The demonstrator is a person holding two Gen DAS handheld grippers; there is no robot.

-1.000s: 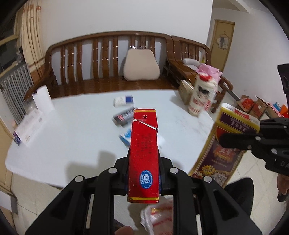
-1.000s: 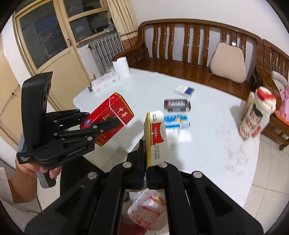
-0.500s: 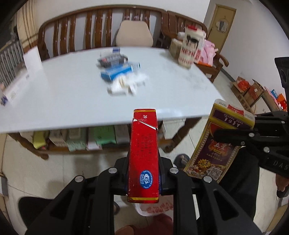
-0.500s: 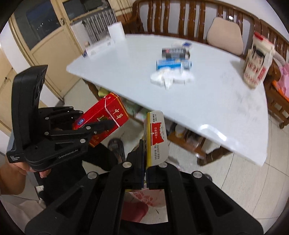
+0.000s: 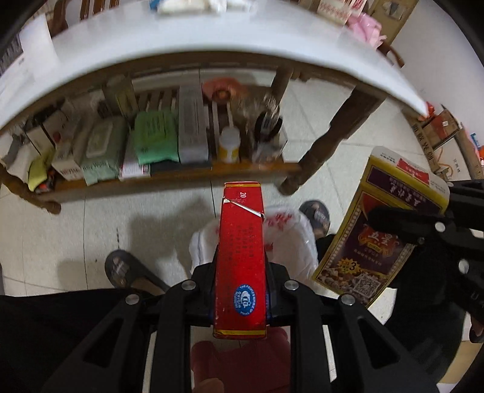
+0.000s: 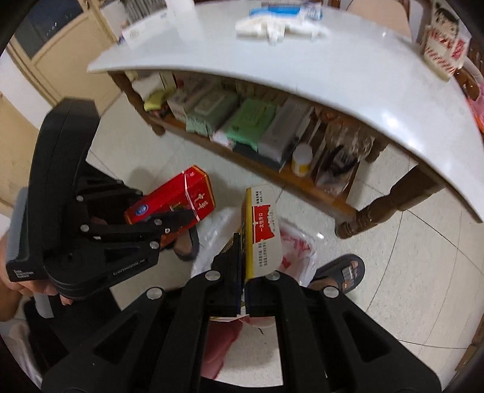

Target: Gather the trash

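My left gripper (image 5: pixel 240 266) is shut on a long red carton (image 5: pixel 240 257), also seen in the right wrist view (image 6: pixel 172 208). My right gripper (image 6: pixel 243 266) is shut on a yellow and purple box (image 6: pixel 260 232), seen at the right of the left wrist view (image 5: pixel 381 223). Both boxes hang over a white plastic bag with red print (image 5: pixel 290 245) on the floor, seen in the right wrist view (image 6: pixel 298 251) too. White tissue and a blue pack (image 6: pixel 281 18) lie on the white table (image 6: pixel 348 69).
A wooden shelf under the table (image 5: pixel 169 178) holds wipe packs, boxes and a small bottle. A table leg (image 6: pixel 378 211) stands to the right. The person's sandalled feet (image 6: pixel 341 272) are beside the bag. Cardboard boxes (image 5: pixel 438 130) lie at the far right.
Both grippers have tilted and dropped from table height down toward the floor, still holding their boxes. The plastic bag now lies right under them and the table top has moved to the top of view.
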